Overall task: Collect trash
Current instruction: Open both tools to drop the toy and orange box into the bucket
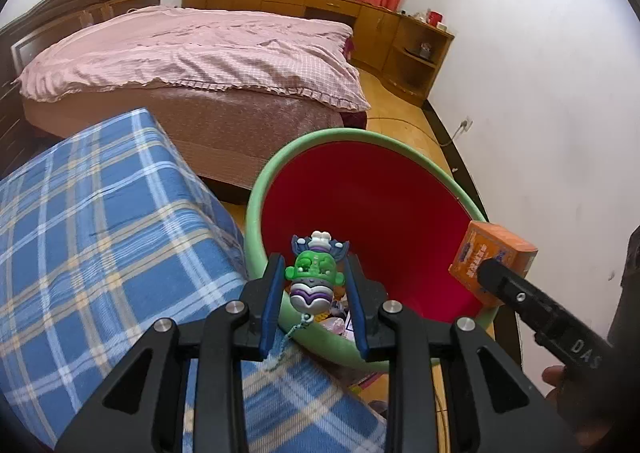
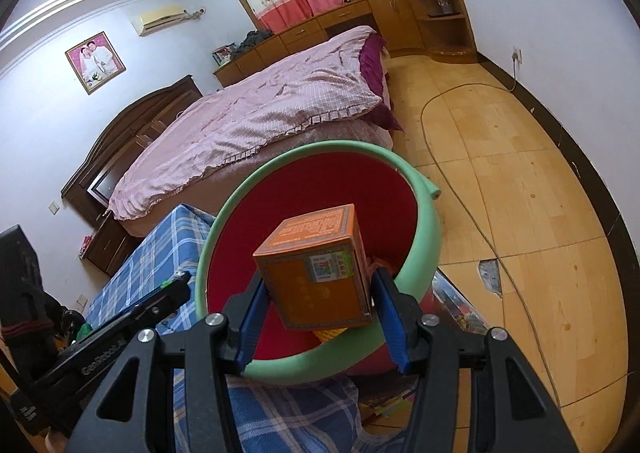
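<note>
A bin with a green rim [image 1: 256,189] and red inside stands beside a blue plaid surface; it also shows in the right wrist view [image 2: 424,221]. My left gripper [image 1: 316,281] is shut on a small green and purple toy figure [image 1: 314,273] and holds it over the bin's near rim. My right gripper [image 2: 316,301] is shut on an orange box [image 2: 316,269] above the bin's opening. The orange box [image 1: 490,253] also shows at the bin's right rim in the left wrist view. Some scraps lie at the bin's bottom.
The blue plaid cover [image 1: 100,233] lies left of the bin. A bed with a pink quilt [image 1: 192,49] stands behind. Wooden cabinets [image 1: 360,17] line the far wall. A cable [image 2: 460,189] runs across the wooden floor to a wall socket.
</note>
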A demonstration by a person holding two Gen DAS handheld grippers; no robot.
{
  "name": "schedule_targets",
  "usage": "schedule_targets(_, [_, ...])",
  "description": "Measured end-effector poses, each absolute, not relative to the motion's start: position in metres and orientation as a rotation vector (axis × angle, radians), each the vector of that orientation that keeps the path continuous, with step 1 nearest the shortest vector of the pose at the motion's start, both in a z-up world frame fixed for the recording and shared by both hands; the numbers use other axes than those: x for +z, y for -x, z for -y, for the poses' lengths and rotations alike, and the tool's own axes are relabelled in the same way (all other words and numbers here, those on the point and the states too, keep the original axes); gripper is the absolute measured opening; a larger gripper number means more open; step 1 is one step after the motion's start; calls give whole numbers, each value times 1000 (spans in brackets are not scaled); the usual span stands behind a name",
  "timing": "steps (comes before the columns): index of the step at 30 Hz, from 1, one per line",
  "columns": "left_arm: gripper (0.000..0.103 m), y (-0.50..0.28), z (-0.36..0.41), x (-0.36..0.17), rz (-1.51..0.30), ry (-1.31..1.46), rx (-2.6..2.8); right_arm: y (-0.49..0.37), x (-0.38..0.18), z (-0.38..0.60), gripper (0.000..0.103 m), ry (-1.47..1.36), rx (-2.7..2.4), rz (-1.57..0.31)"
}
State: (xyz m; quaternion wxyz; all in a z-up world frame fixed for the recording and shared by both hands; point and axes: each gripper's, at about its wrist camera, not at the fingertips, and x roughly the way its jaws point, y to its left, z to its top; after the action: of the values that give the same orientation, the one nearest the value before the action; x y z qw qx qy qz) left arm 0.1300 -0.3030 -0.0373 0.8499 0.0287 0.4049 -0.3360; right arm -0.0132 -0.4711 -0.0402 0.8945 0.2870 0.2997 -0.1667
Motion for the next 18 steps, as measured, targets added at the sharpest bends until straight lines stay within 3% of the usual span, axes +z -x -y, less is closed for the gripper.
schedule_targets(18, [36,-141,289,-47,-911,-26,-664,11,-41,470,55,-572,-356,-627])
